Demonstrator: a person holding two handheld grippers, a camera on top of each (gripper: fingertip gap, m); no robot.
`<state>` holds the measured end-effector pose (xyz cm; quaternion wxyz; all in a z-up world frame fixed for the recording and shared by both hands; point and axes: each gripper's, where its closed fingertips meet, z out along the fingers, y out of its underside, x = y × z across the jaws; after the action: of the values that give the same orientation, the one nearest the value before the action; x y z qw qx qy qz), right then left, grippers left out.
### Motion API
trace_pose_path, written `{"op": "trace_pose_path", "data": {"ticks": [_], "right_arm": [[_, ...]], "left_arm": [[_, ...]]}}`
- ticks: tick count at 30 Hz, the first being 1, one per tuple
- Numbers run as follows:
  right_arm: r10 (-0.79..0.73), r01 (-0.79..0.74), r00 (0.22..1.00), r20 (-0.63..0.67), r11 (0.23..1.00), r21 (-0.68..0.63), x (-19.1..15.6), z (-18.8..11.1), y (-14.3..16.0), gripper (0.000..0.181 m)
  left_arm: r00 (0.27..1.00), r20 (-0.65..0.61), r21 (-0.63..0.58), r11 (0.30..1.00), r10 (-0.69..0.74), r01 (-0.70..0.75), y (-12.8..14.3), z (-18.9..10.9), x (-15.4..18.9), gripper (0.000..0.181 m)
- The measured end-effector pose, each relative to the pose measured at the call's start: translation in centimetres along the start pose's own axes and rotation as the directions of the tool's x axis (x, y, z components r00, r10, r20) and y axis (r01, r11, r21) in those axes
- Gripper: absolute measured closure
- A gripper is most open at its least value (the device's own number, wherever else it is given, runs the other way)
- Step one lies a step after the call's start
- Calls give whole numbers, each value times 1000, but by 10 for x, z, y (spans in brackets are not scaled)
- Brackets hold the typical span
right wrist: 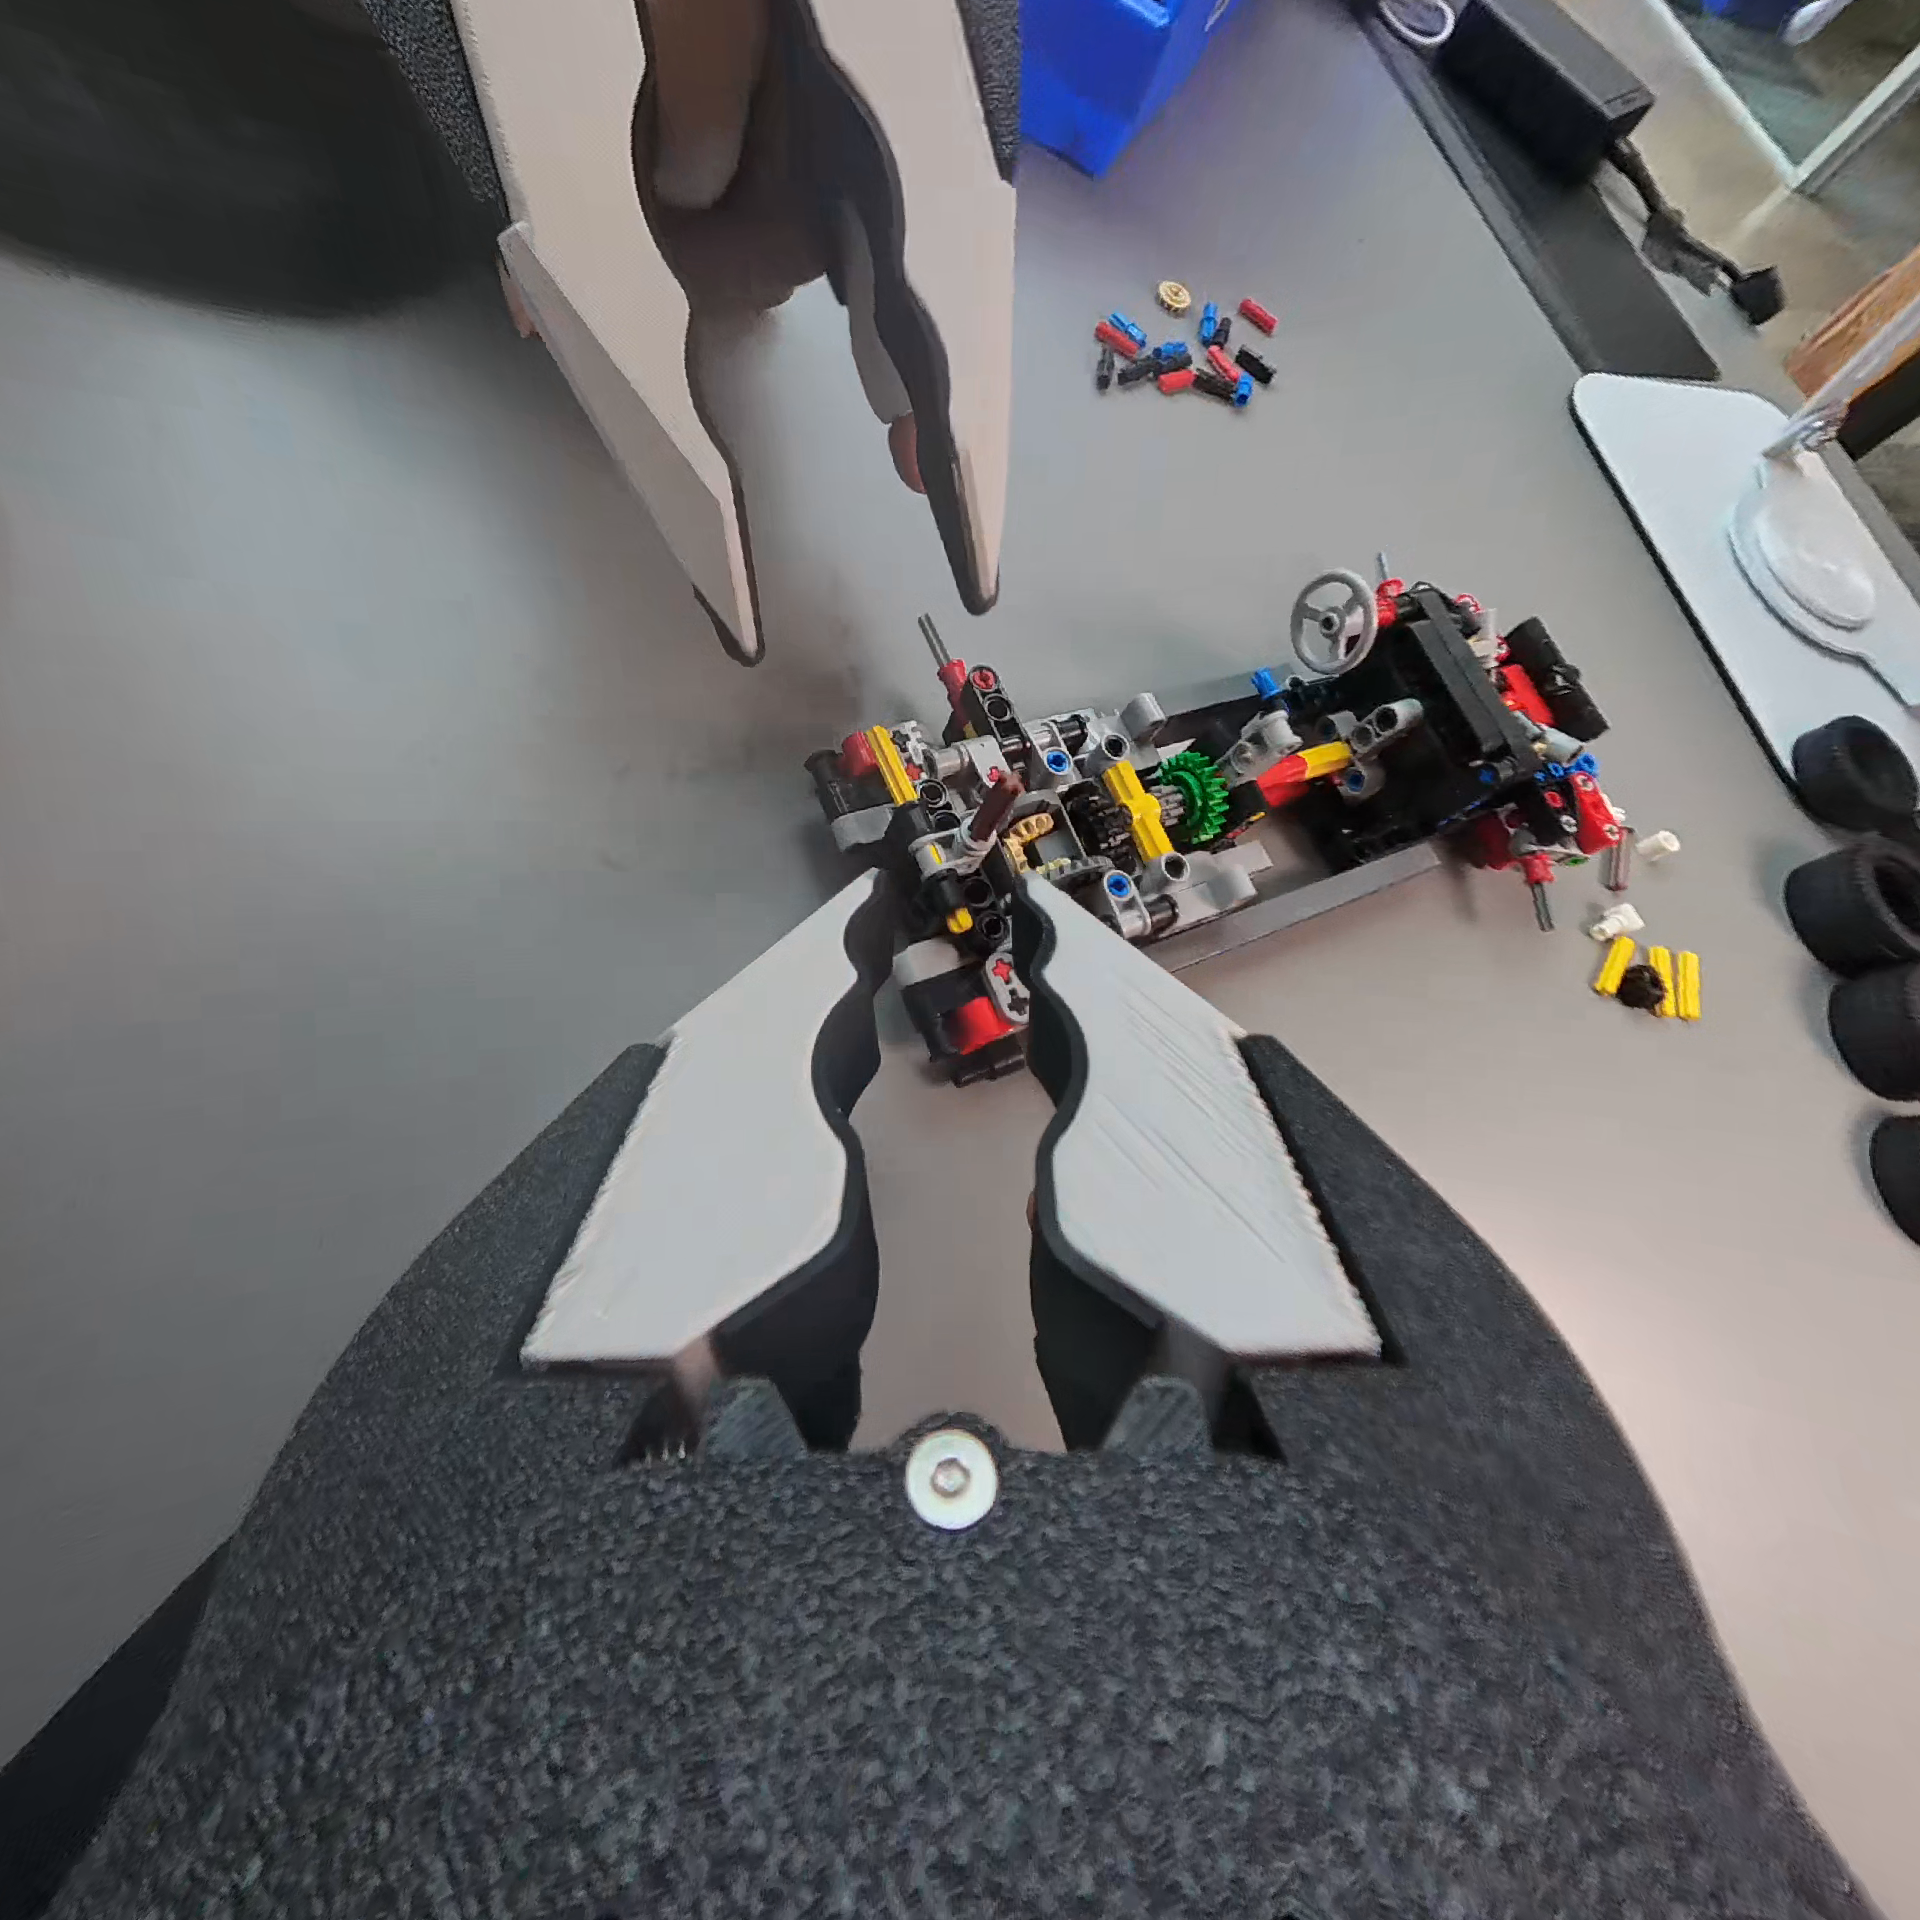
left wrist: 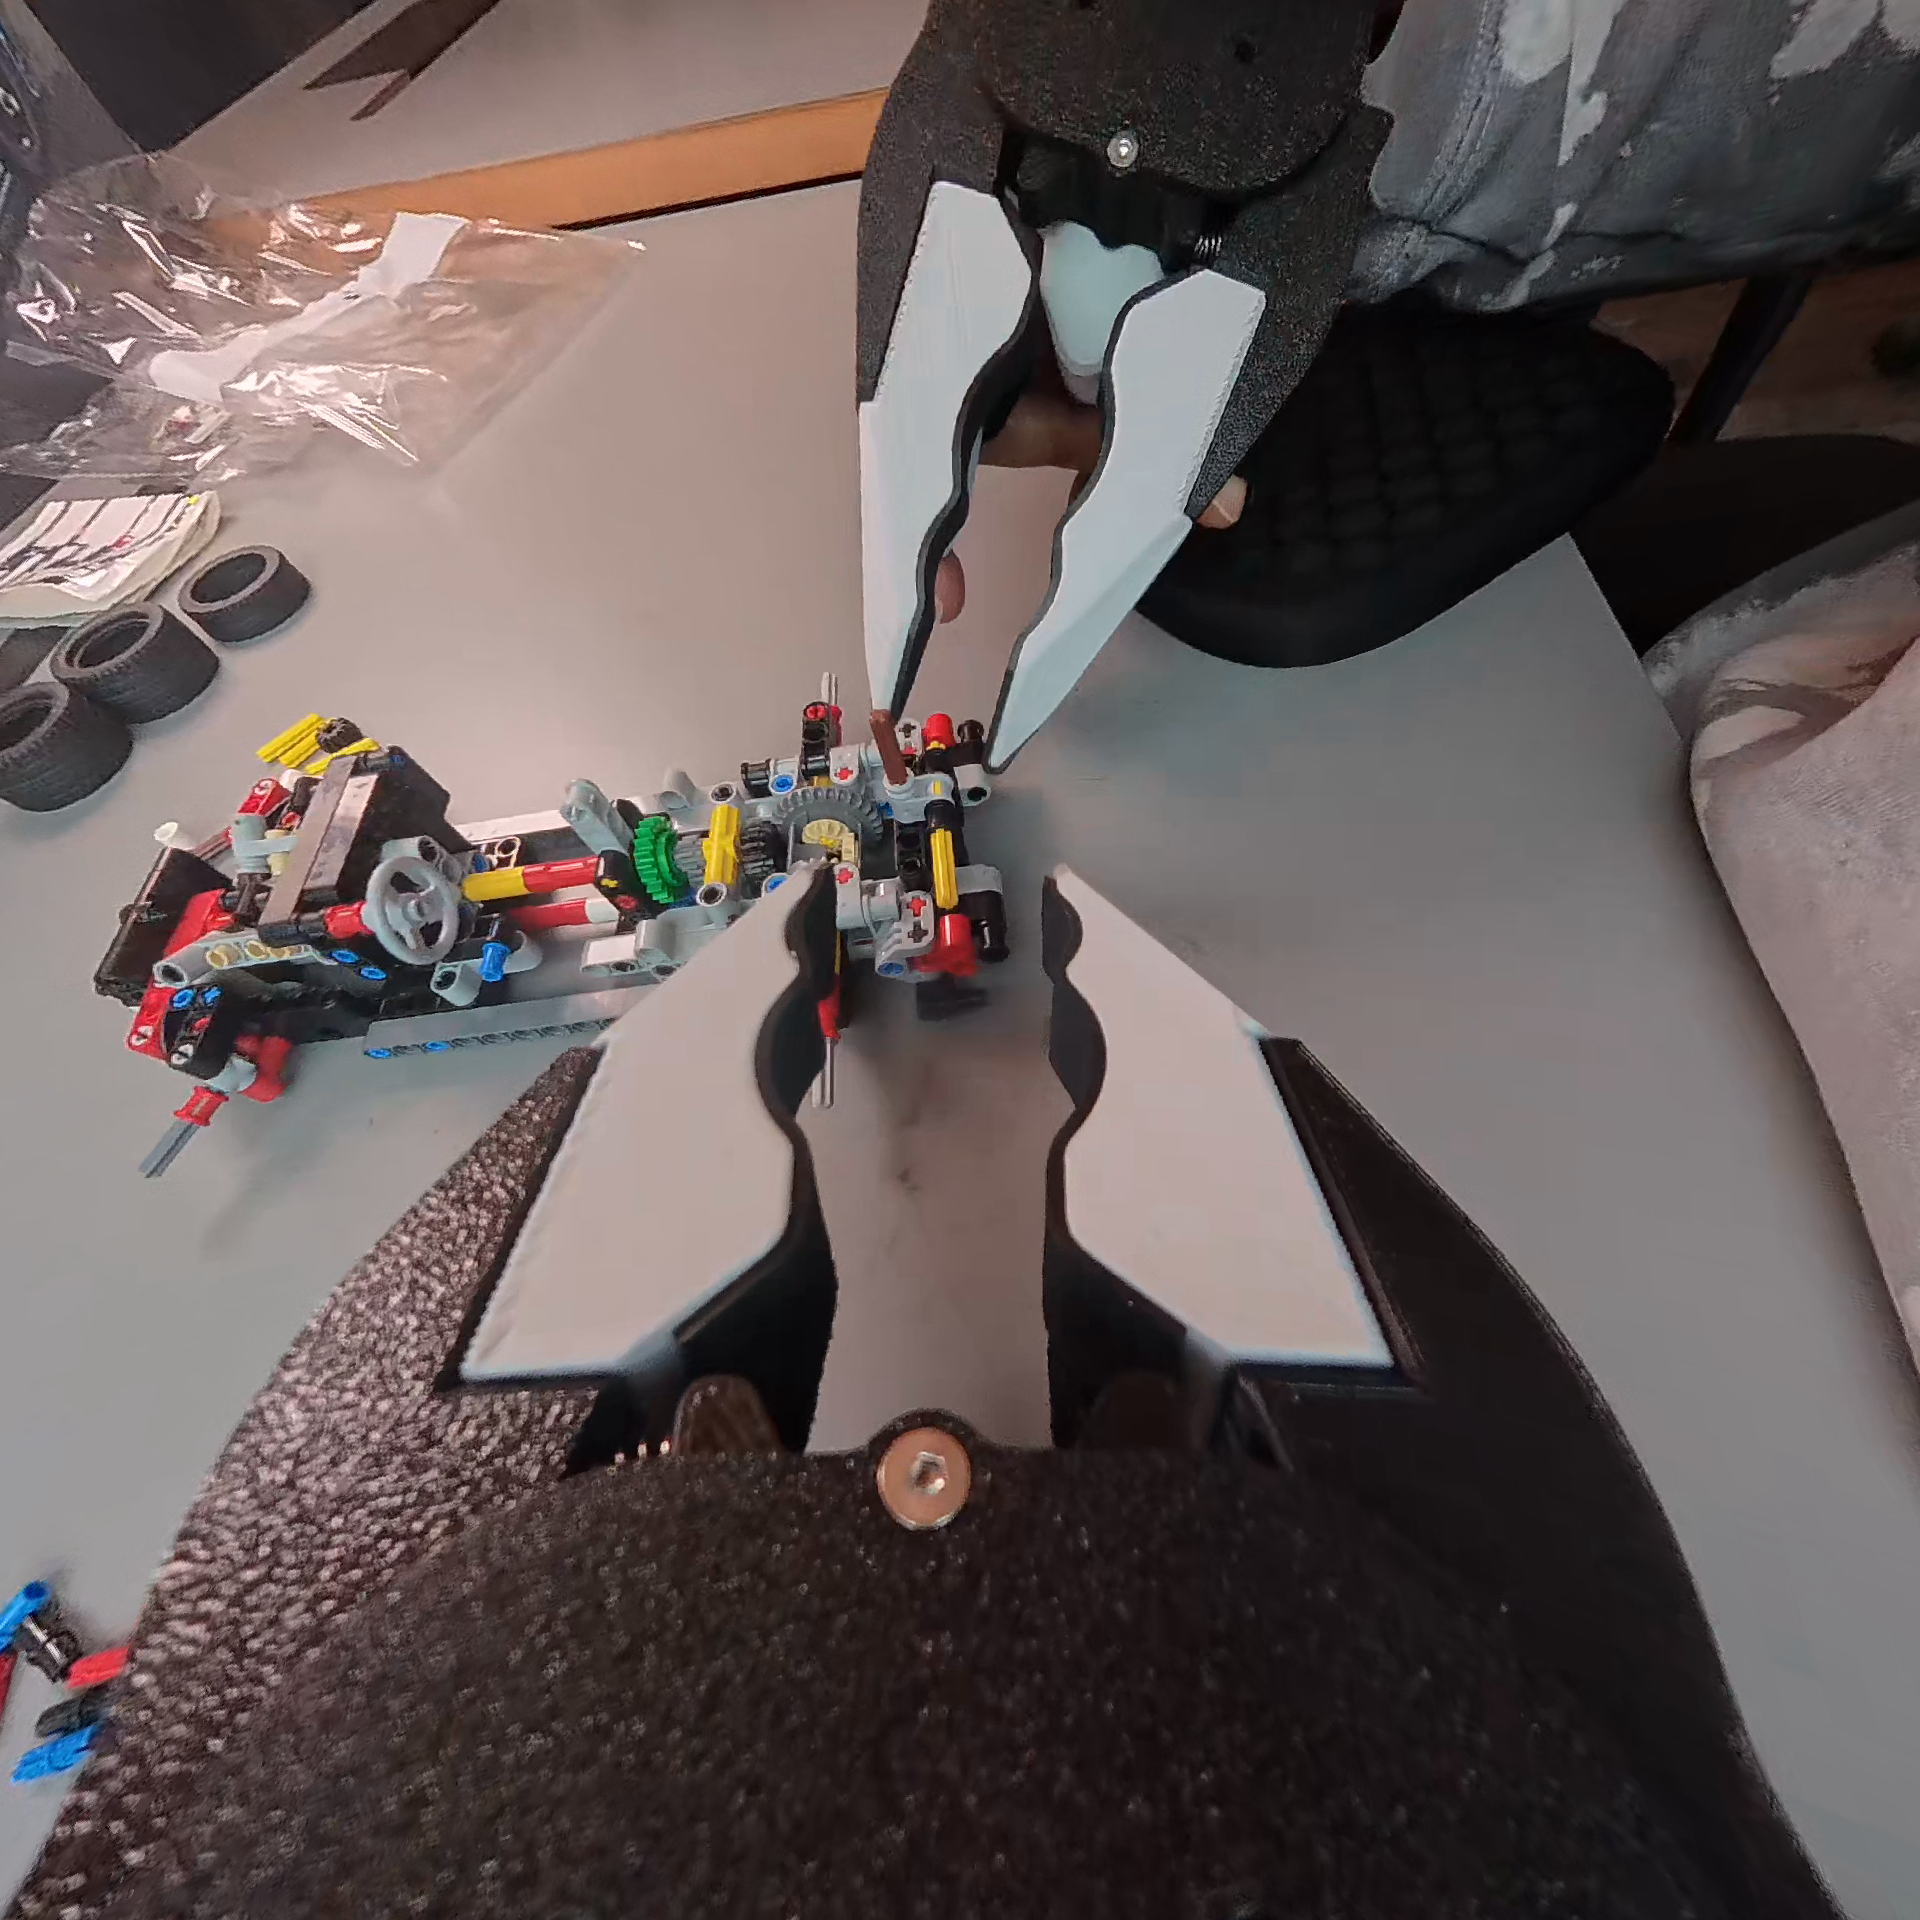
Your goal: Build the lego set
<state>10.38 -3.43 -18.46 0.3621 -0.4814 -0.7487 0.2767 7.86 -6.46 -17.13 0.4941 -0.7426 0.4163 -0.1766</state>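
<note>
At far left of the grey surface [left wrist: 623, 520]: crumpled clear plastic bag [left wrist: 312, 312] and loose black rubber tyres [left wrist: 135, 665], not yet fitted. Further right, long multicoloured lego chassis [left wrist: 499, 914]: lies flat, already carries steering wheel, green gear and drive shafts, lacks wheels and bodywork. At its rear end, short brown axle [left wrist: 890, 743]: stands seated in a grey connector. Left claw [left wrist: 935, 883]: fingers apart, one tip touching the chassis side. Right claw [left wrist: 940, 743]: apart too, straddles the rear end beside the axle. Looks roughly mid-build, with plenty left to add.

Opposed close wrist views, shared chassis [left wrist: 582, 894] (downward)
</note>
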Motion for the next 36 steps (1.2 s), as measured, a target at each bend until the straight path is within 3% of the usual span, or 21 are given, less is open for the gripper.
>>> {"op": "trace_pose_path", "data": {"ticks": [3, 10, 15, 19, 21, 23, 26, 30, 32, 36], "right_arm": [[-74, 76, 997, 22, 996, -57, 0, 8, 8, 166], [-172, 172, 984, 54, 985, 7, -3, 6, 7, 175], [-384, 377, 903, 195, 923, 76, -11, -4, 12, 175], [-497, 508, 825, 268, 861, 31, -9, -9, 17, 175], [-413, 433, 871, 265, 901, -21, 0, -10, 21, 174], [-245, 267, 940, 239, 961, -64, 7, -13, 22, 159], [4, 0, 999, 54, 996, -90, 18, -19, 14, 145], [387, -406, 897, -214, 912, -54, 12, -23, 6, 127], [374, -426, 860, -348, 901, -85, 10, -23, 10, 122], [468, -522, 781, -414, 853, -22, 5, -4, 1, 118]], "left_arm": [[1000, 15, -26, 1000, 7, -7, 3, 3, -3, 145], [1000, -21, -53, 999, 7, -8, 10, 4, -6, 152], [997, -81, -53, 998, 9, -14, 3, 3, -16, 135], [988, -152, -38, 999, 9, -15, -5, 12, -12, 128], [985, -171, -48, 998, 28, -37, -4, 20, -5, 130], [986, -156, -70, 995, 66, -78, 1, 25, -2, 132], [992, -96, -88, 992, 85, -94, 7, 24, -12, 135], [992, -96, -91, 992, 83, -92, 7, 22, -24, 131], [988, -89, -103, 985, 126, -135, 6, 23, -31, 127], [985, -51, -72, 983, 164, -167, -5, 21, -44, 128]]}}
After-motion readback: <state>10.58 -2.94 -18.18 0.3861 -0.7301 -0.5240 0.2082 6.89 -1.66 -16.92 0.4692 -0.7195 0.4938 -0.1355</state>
